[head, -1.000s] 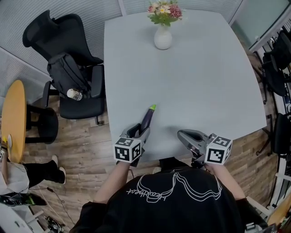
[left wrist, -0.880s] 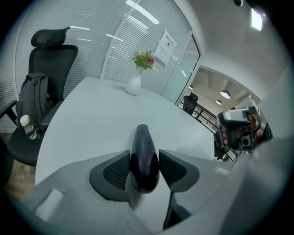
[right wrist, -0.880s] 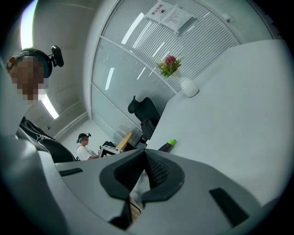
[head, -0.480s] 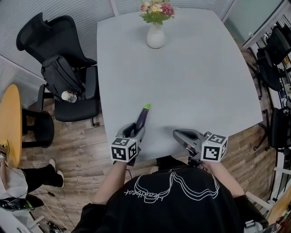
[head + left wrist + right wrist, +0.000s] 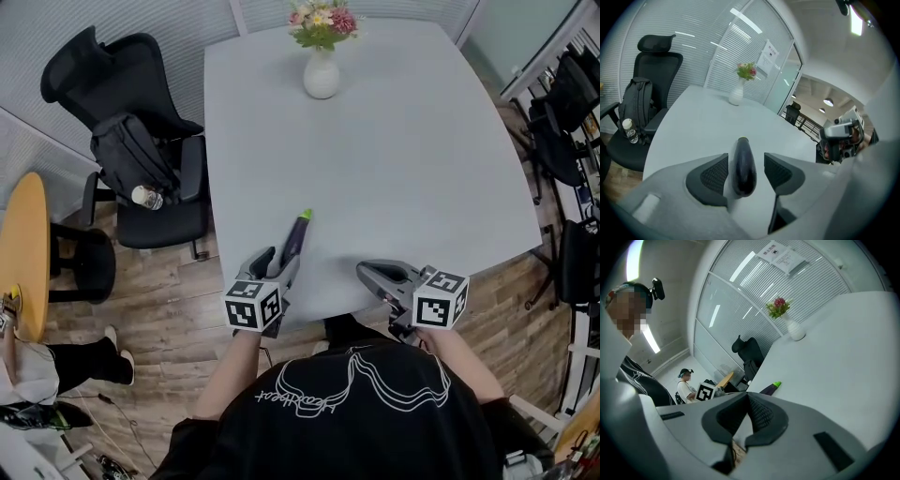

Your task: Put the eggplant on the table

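A dark purple eggplant (image 5: 293, 242) with a green stem end lies on the pale grey table (image 5: 394, 169) near its front left edge. My left gripper (image 5: 275, 261) straddles its near end. In the left gripper view the eggplant (image 5: 743, 164) rests between the two pads with a gap on each side; the left gripper (image 5: 745, 157) is open, its jaws having just been opening. My right gripper (image 5: 367, 272) hovers at the front edge, right of the eggplant, shut on nothing. In the right gripper view its pads (image 5: 759, 411) meet, and the eggplant (image 5: 769, 388) shows beyond them.
A white vase (image 5: 321, 77) of flowers stands at the table's far side. Left of the table is a black office chair (image 5: 112, 75) carrying a backpack (image 5: 131, 155) and a bottle (image 5: 143, 196). A round wooden table (image 5: 21, 253) is far left, and dark chairs (image 5: 562, 103) stand right.
The left jaws have spread away from the eggplant, which now lies free on the table between them. The right gripper has stayed where it was.
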### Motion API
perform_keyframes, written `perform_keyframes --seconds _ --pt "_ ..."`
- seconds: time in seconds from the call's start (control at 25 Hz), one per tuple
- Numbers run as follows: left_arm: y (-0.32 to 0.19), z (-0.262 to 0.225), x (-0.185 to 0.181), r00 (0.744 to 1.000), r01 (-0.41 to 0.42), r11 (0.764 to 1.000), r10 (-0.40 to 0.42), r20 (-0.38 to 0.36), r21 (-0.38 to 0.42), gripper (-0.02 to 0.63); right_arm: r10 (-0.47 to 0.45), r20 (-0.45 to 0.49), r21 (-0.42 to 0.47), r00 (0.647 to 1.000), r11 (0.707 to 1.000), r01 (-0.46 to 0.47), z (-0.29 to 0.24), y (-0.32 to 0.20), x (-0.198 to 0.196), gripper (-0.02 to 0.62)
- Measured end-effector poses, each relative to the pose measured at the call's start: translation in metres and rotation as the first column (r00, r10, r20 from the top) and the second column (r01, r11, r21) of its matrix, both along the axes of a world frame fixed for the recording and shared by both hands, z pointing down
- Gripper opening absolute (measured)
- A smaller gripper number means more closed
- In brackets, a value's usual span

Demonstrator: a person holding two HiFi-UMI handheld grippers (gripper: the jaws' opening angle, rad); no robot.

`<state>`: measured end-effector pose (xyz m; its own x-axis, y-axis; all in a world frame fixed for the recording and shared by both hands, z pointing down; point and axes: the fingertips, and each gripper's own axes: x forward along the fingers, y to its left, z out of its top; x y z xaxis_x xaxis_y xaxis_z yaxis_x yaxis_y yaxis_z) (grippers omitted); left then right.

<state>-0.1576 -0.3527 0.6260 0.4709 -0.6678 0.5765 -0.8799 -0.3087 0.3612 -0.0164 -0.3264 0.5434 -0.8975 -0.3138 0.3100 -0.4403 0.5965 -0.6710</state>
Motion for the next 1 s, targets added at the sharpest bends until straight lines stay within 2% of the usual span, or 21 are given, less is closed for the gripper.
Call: perform_keyframes --seconds 0.12,0.24,0.36,0.56,0.72,0.92,1.0 --pt "0.007 -0.02 0.0 1.0 0.013 1.0 -0.013 -0.011 0.029 0.23 0.002 -0.014 0.02 1.0 1.0 -0.001 -0.002 0.004 0.001 0.008" --pt "0.018 -0.046 0.005 1.0 -0.011 0.998 0.012 -0.026 0.056 0.227 -0.003 -0.015 0.06 1.0 0.998 0.004 -0.01 0.01 -0.001 0.008" --pt "0.034 -0.07 0.013 0.997 -0.035 0.997 0.039 -0.059 0.069 0.212 -0.021 -0.047 0.131 0.999 0.991 0.027 -0.02 0.019 -0.004 0.008" --pt "0.065 -0.113 0.03 0.985 -0.075 0.99 0.093 -0.144 0.123 0.19 -0.034 -0.029 0.203 0.999 0.978 0.039 -0.042 0.035 -0.009 0.008" --pt "0.087 -0.142 0.043 0.963 -0.099 0.98 0.138 -0.231 0.172 0.139 -0.042 -0.015 0.253 0.999 0.966 0.044 -0.059 0.049 -0.012 0.008" --pt "0.107 -0.158 0.052 0.957 -0.133 0.971 0.178 -0.23 0.199 0.05 -0.065 0.018 0.306 0.998 0.95 0.057 -0.078 0.064 -0.02 0.008" --pt "0.115 -0.163 0.058 0.956 -0.147 0.968 0.192 -0.224 0.203 0.037 -0.074 0.028 0.318 0.997 0.946 0.062 -0.085 0.07 -0.021 0.008"
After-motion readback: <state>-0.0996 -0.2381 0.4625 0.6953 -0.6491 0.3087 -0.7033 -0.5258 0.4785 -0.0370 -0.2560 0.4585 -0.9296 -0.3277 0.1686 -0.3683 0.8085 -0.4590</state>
